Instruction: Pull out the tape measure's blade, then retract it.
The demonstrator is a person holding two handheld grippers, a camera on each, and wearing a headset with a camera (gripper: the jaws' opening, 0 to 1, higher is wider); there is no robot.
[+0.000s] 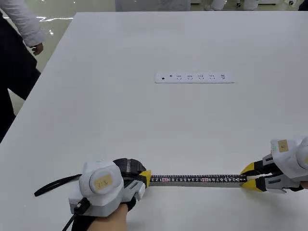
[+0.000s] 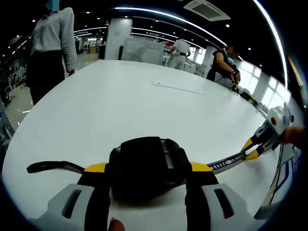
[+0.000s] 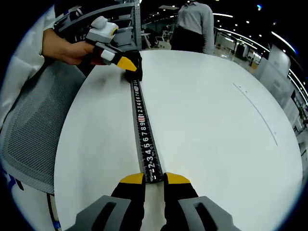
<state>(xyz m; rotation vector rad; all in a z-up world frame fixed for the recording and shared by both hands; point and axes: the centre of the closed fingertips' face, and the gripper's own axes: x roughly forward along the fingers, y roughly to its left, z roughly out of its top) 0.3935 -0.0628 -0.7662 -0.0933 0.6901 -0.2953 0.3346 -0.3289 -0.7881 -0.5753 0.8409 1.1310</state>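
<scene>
Your left gripper (image 2: 148, 167): clamped on tape case (image 1: 129, 167) | your right gripper (image 3: 155, 179): pinching blade (image 3: 142, 130) tip | blade: stretched flat along table (image 1: 144, 120) between them

My tape measure (image 1: 129, 169) had a rounded black case (image 2: 147, 166), its black wrist strap (image 1: 55, 184) trailing off to the left. Its blade (image 1: 197, 179), dark with pale numerals, lay drawn out straight and flat toward the right.

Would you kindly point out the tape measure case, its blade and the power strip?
tape measure case (image 2: 147, 166), left gripper view, black top.
blade (image 1: 197, 179), head view, mid-length.
power strip (image 1: 194, 77), head view, centre.
</scene>
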